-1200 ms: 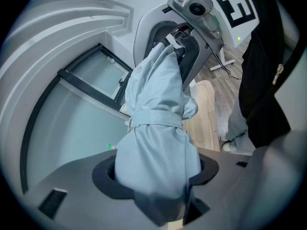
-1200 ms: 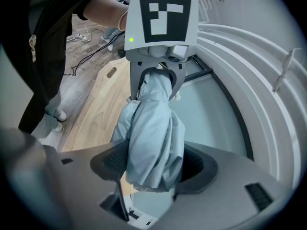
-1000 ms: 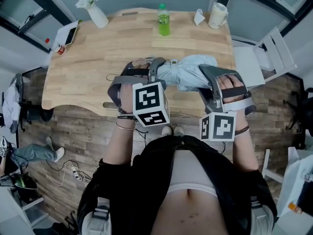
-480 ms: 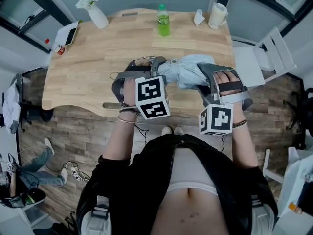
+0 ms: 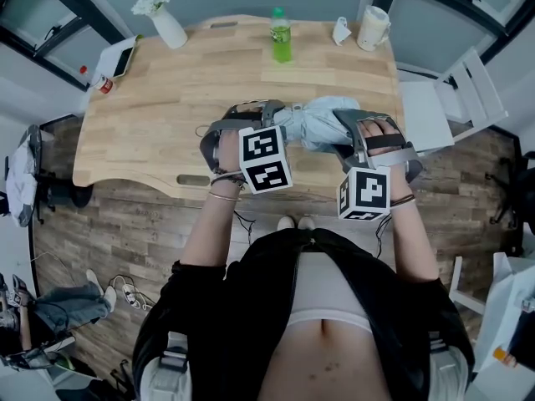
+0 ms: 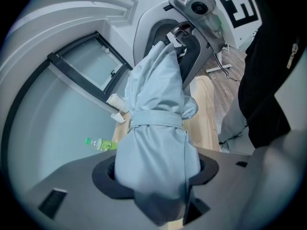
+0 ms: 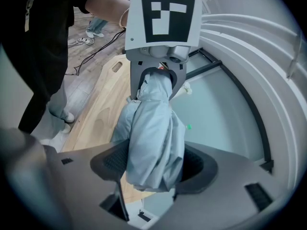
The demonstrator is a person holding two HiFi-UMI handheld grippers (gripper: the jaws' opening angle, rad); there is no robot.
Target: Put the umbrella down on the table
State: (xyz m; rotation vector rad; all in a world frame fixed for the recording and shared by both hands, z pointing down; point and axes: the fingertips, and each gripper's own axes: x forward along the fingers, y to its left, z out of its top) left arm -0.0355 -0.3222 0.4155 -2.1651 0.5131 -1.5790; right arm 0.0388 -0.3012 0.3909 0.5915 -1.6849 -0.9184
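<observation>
A folded pale-blue fabric umbrella [image 5: 313,124] lay level over the near edge of the light wooden table [image 5: 159,98]. The left gripper [image 5: 269,117] and the right gripper [image 5: 347,132] each had jaws clamped around one end.

no readable text, green bottle [image 5: 281,42] label illegible
</observation>
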